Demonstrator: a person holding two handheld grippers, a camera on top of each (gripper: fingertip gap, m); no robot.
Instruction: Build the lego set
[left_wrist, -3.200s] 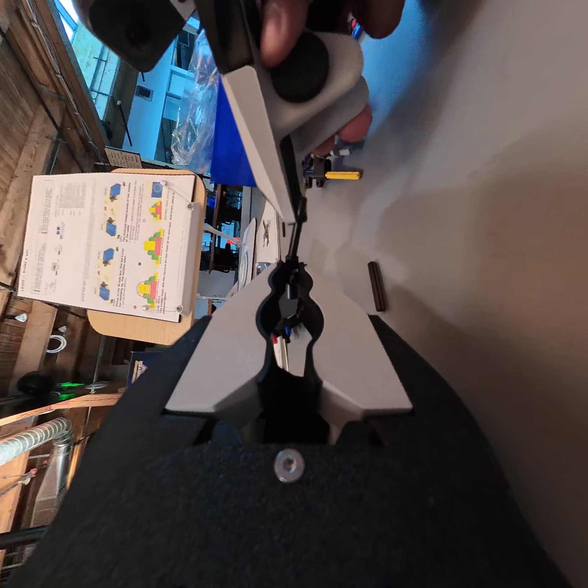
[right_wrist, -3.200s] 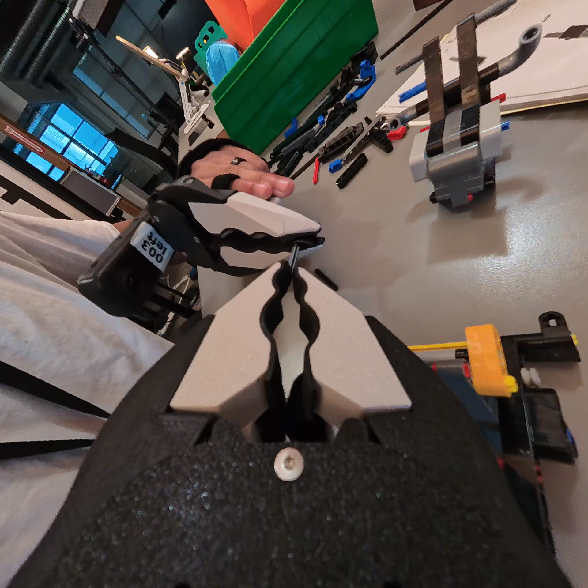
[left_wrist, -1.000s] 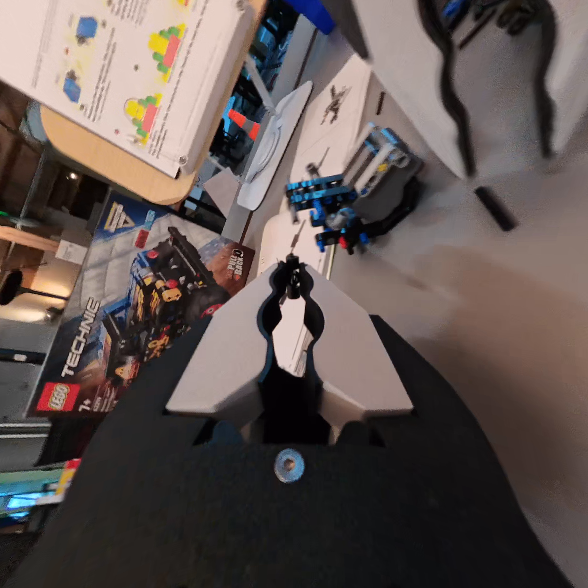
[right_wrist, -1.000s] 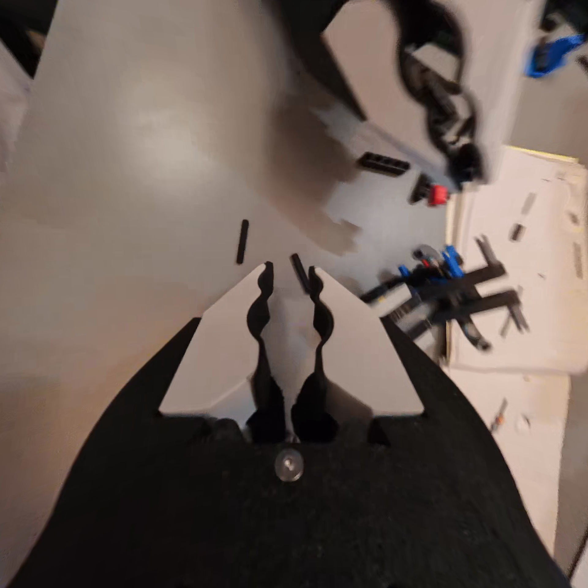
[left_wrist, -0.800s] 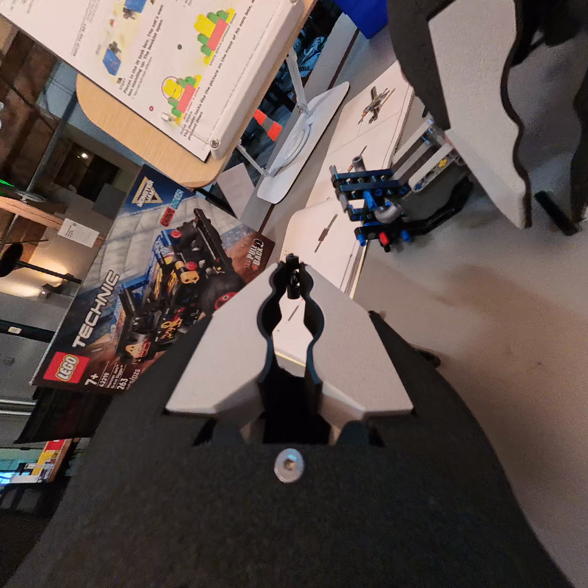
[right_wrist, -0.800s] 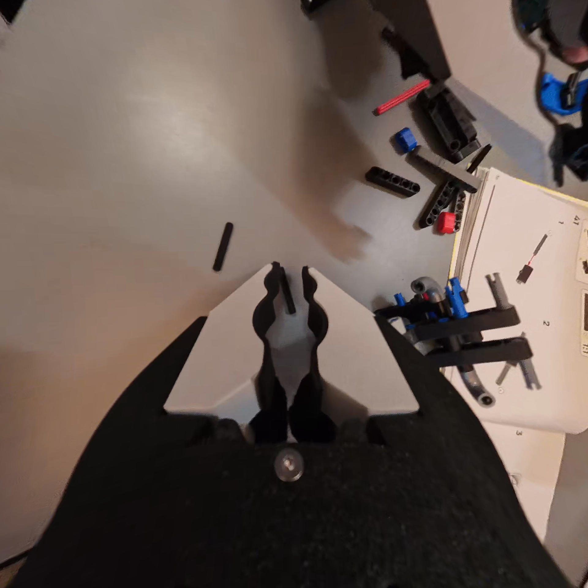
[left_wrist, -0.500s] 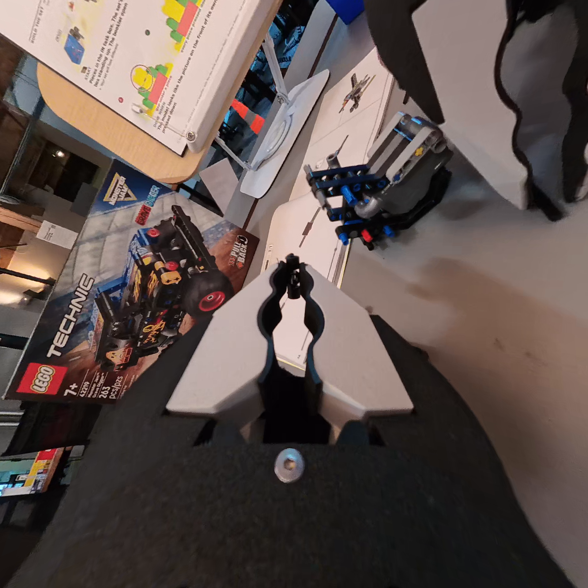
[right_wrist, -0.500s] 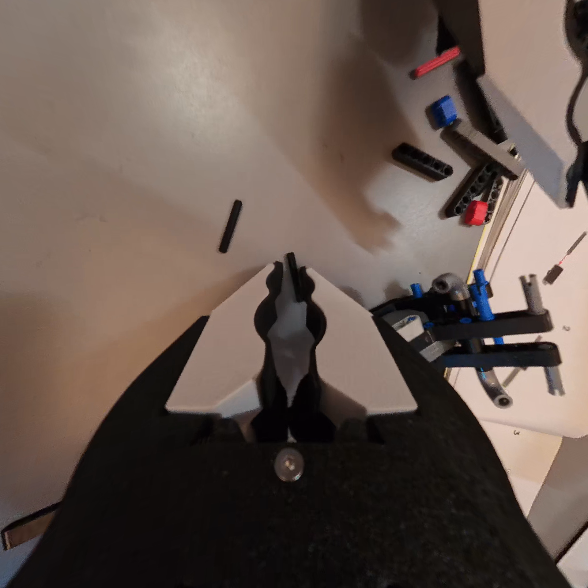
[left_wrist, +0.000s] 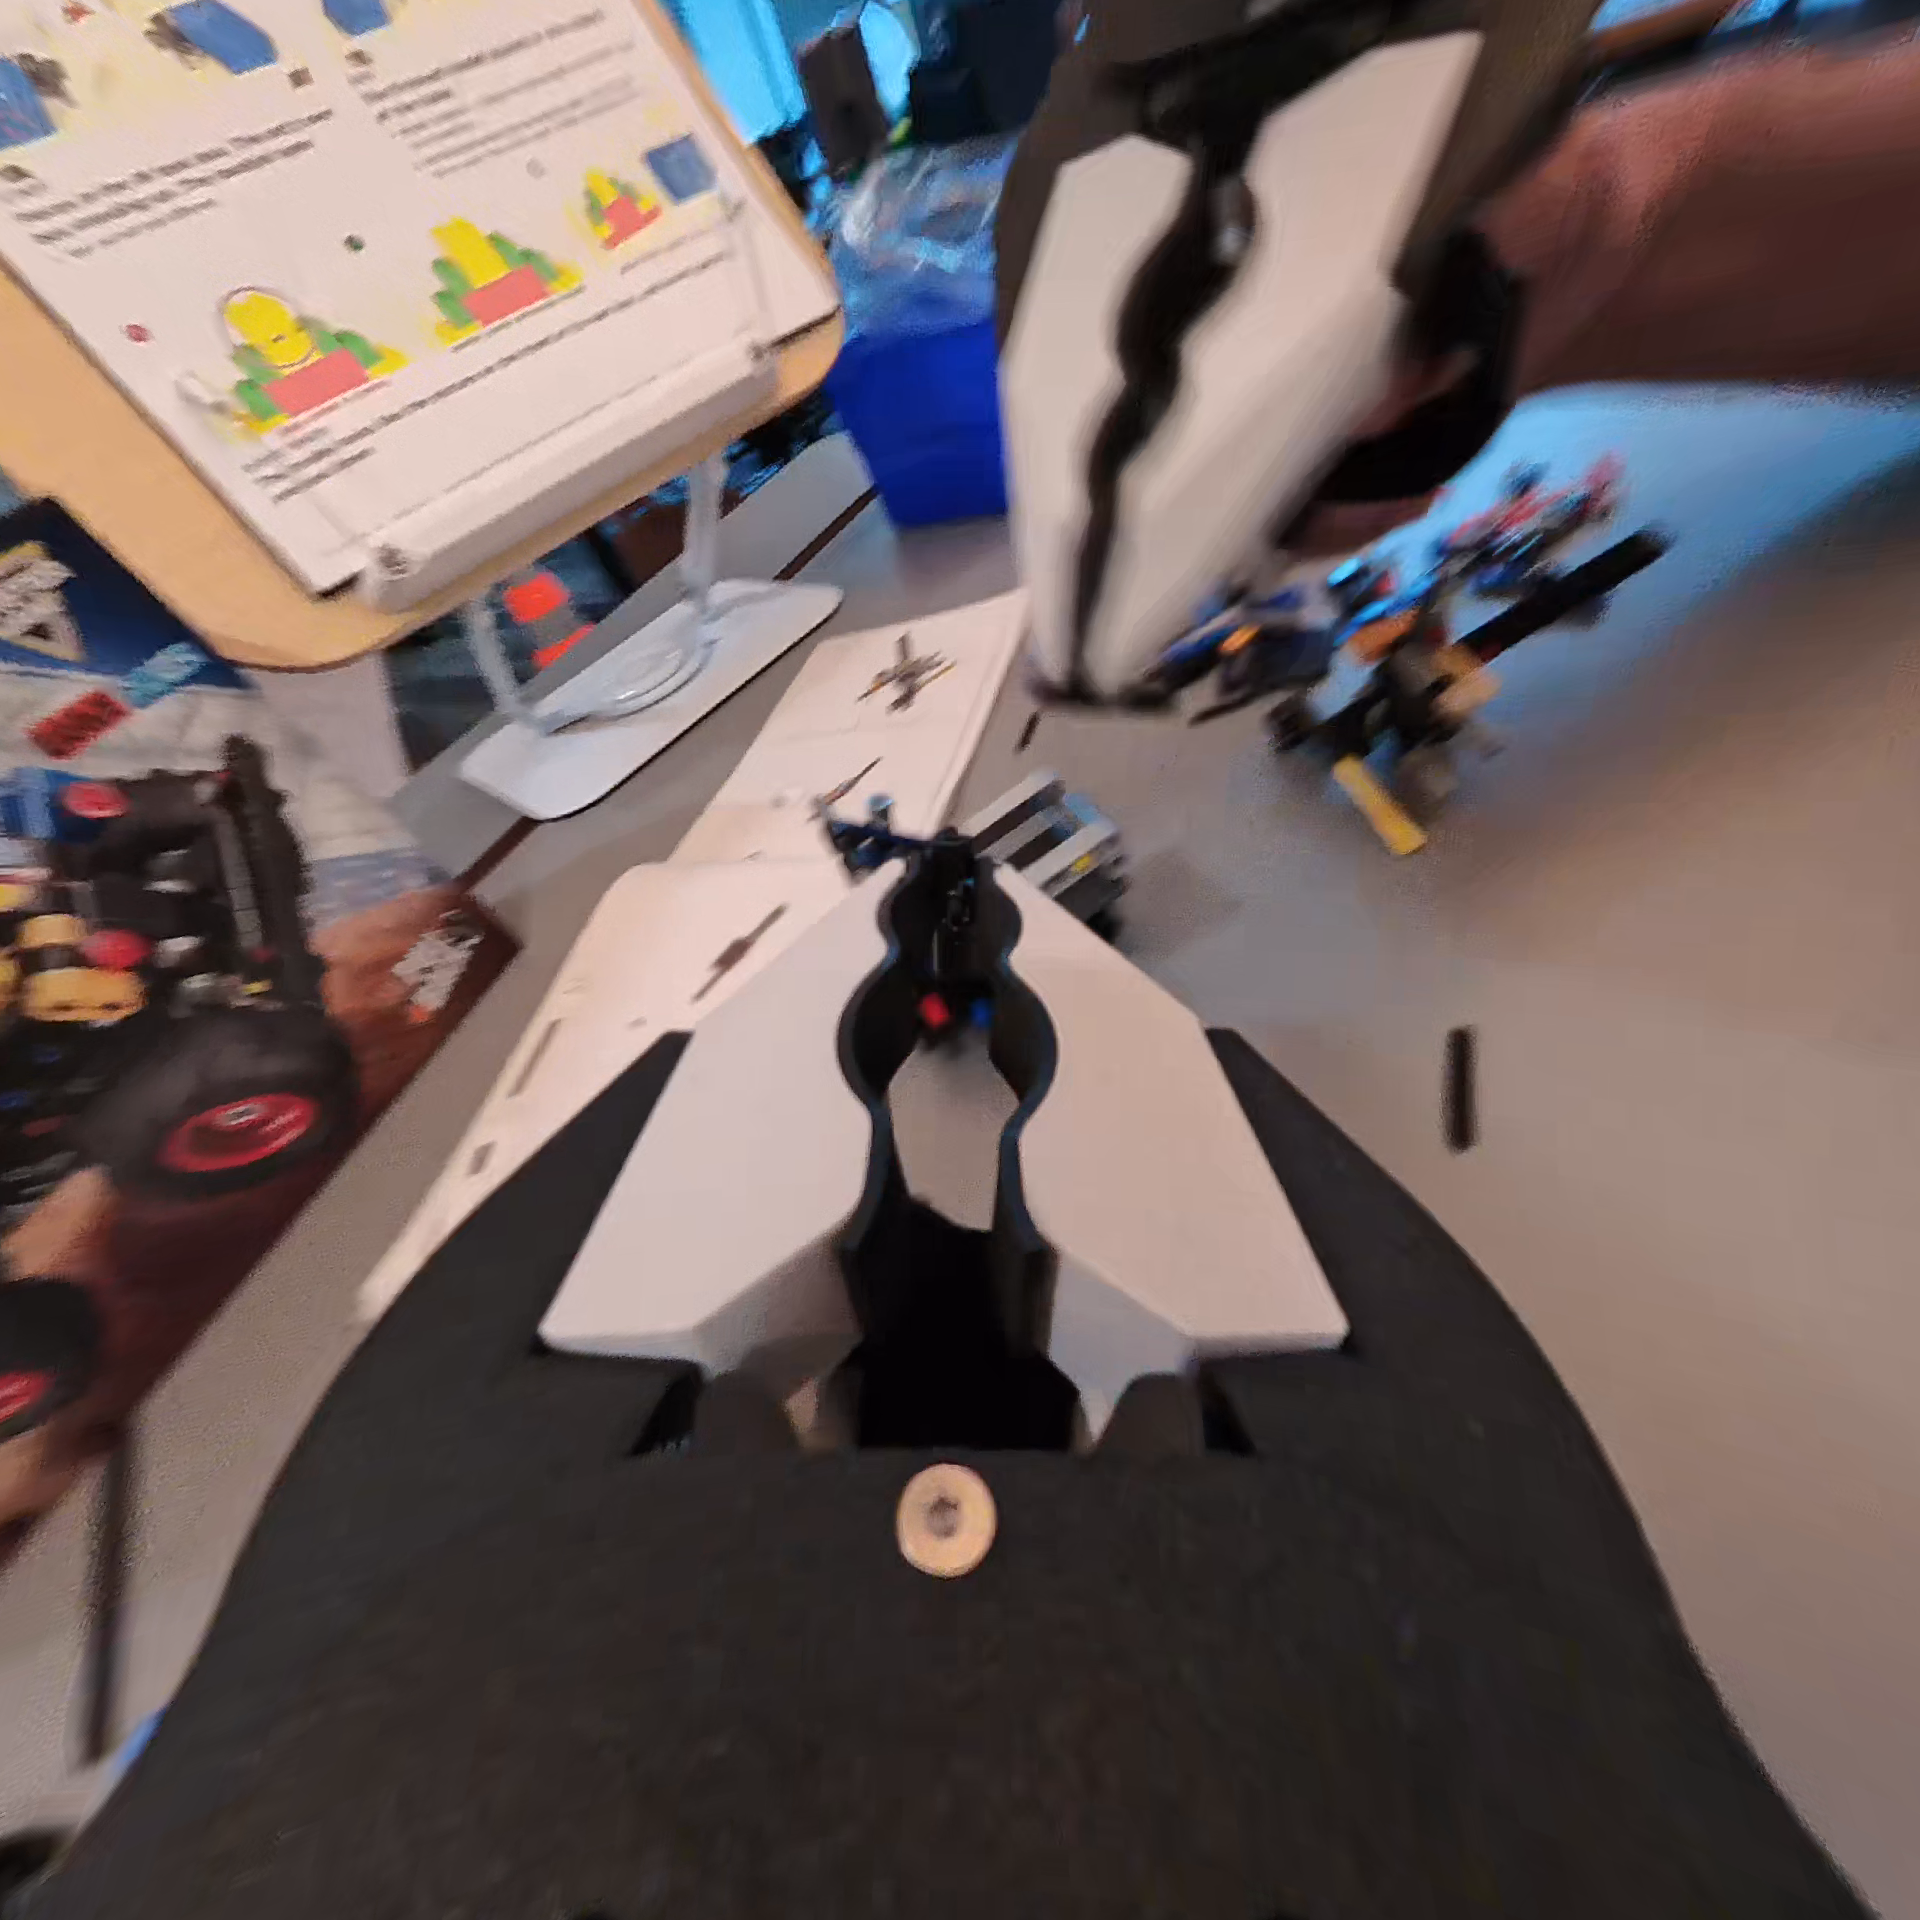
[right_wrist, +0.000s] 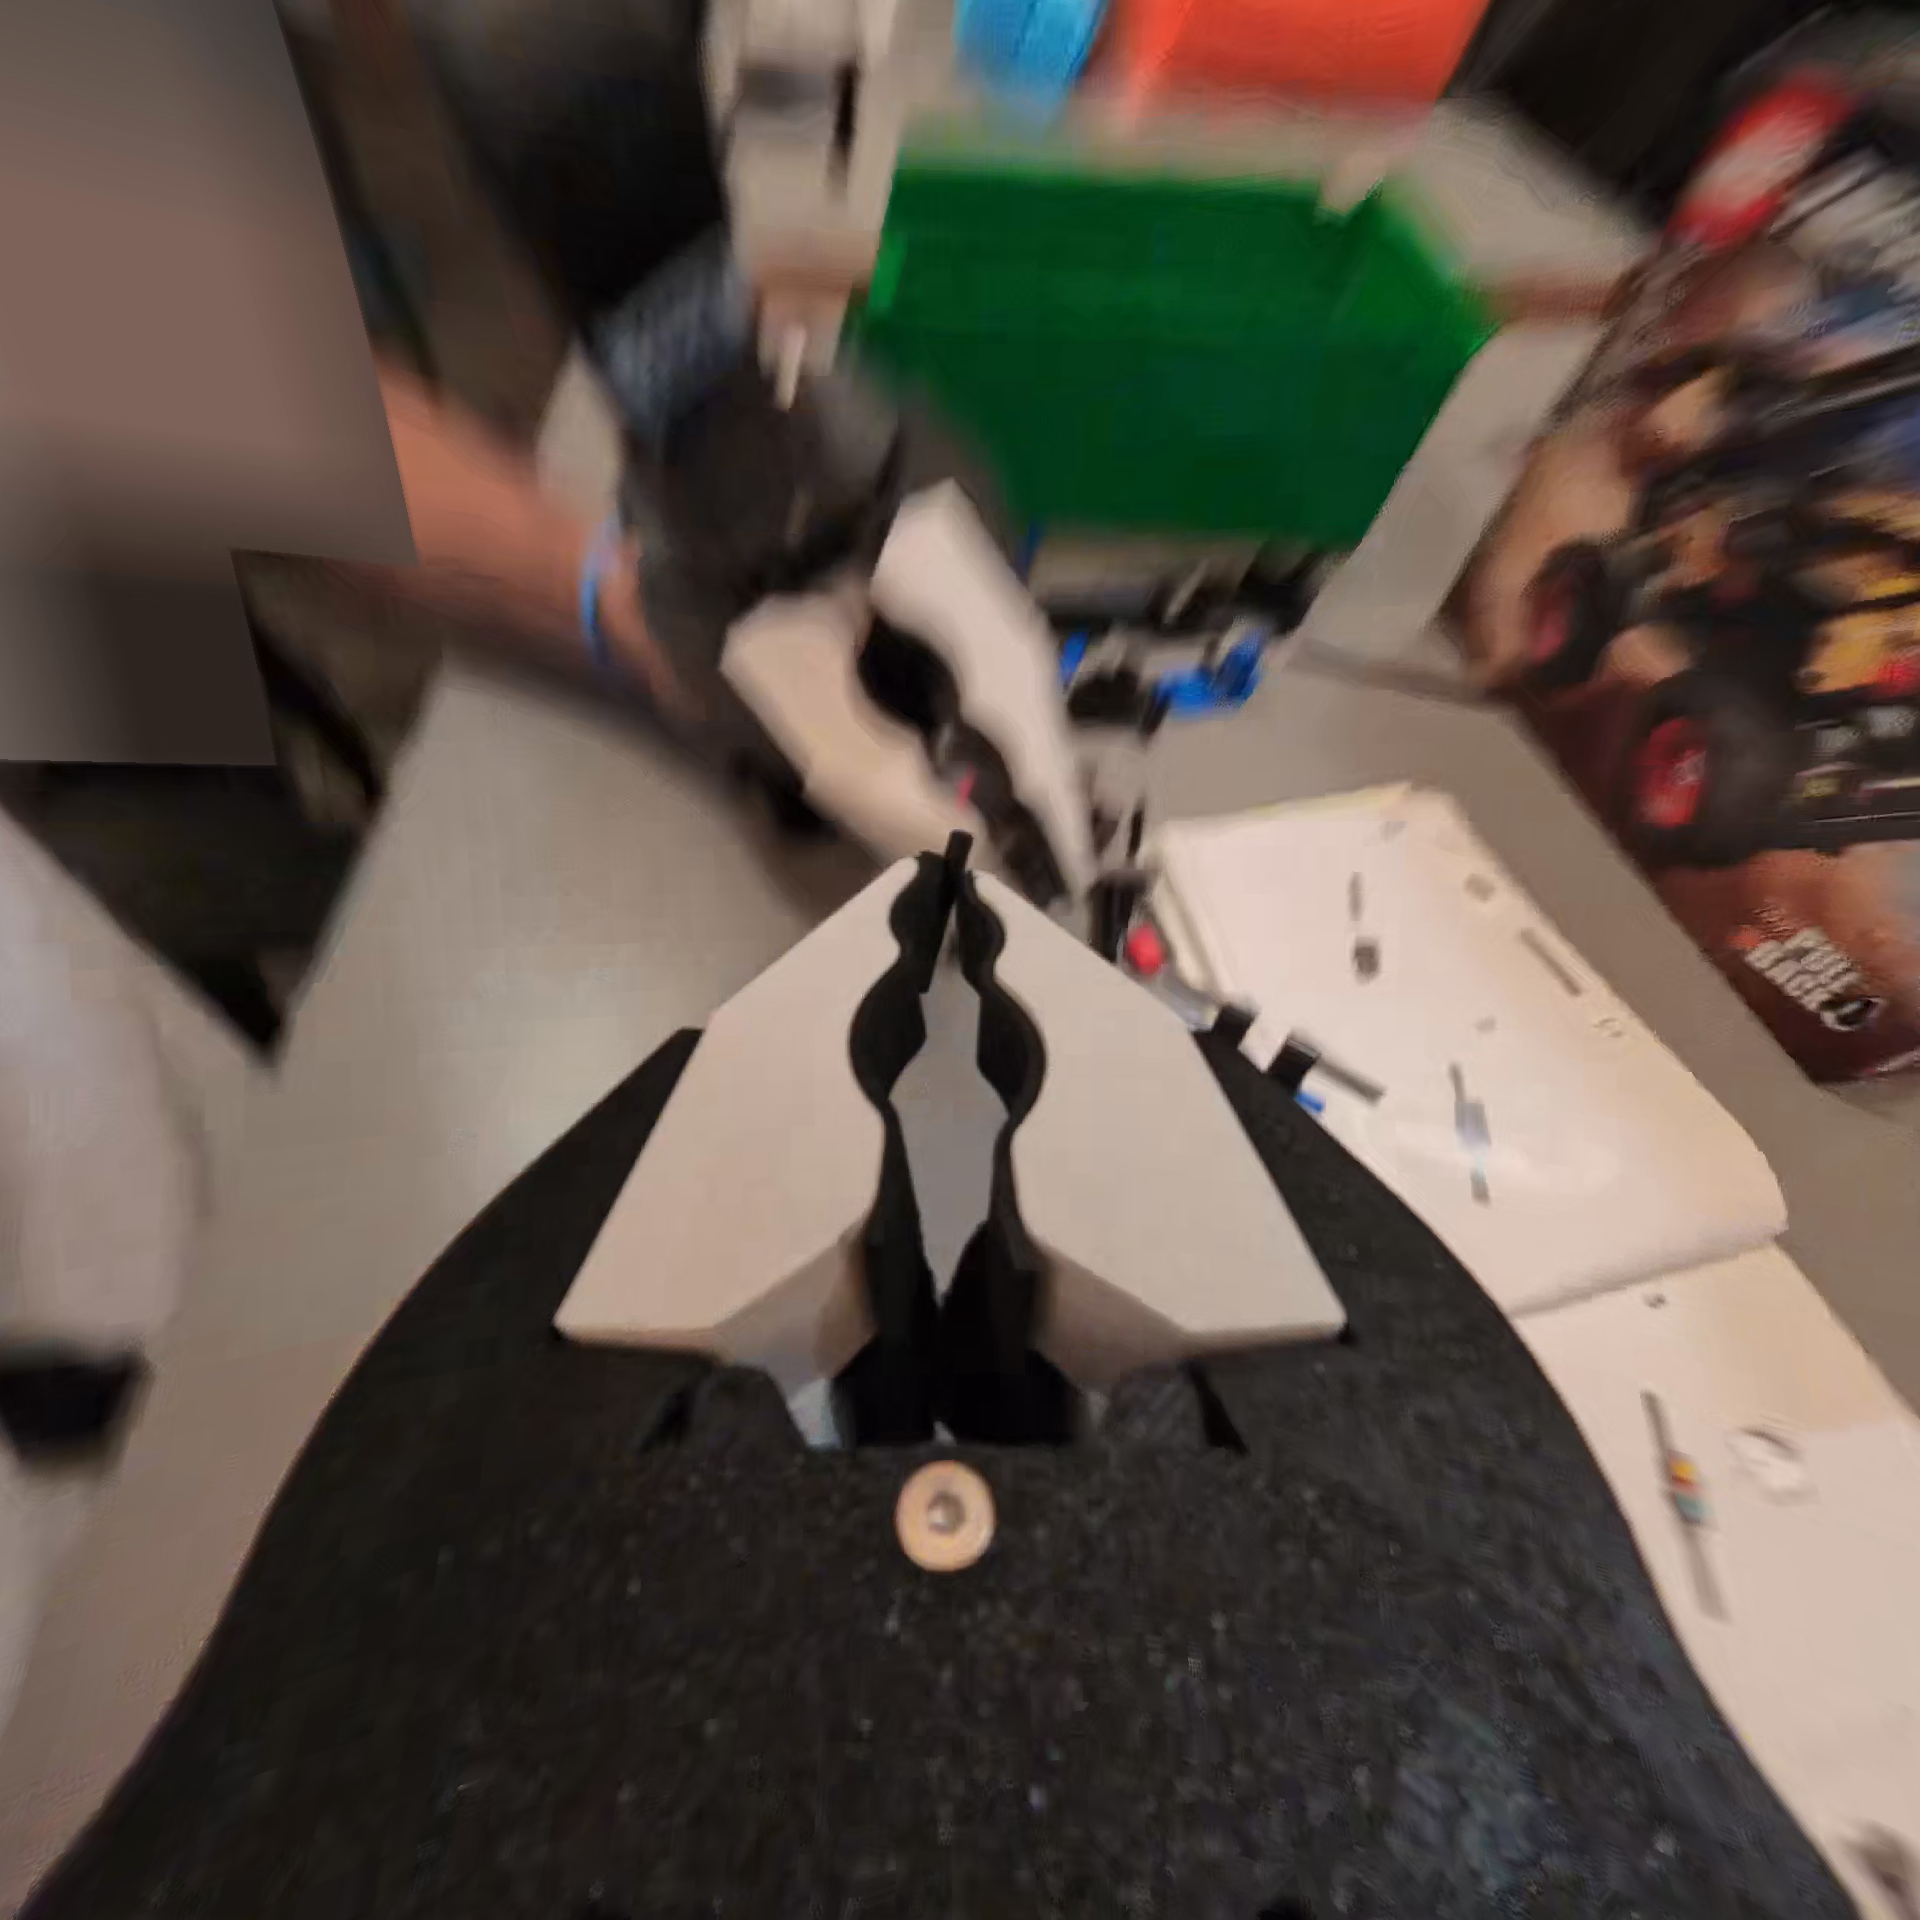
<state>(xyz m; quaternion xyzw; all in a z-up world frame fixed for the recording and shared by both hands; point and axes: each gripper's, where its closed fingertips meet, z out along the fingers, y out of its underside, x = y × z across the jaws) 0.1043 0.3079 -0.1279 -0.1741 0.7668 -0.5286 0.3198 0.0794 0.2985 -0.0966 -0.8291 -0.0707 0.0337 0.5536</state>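
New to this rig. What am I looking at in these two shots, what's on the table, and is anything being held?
There is no robot arm here. A person holds a hand-held two-finger gripper in each hand, and each gripper carries a wide-angle camera looking forward along its fingers, so each picture shows its own grey fingers at the bottom.

In the left wrist view, the left gripper is shut on a small black piece; the blur hides its shape. The other gripper hangs ahead.

In the right wrist view, the right gripper is shut on a thin black rod.

On the grey table lie an open instruction booklet, a partly built grey and blue model, the set's box, loose parts, and one more black rod. A green bin stands behind.
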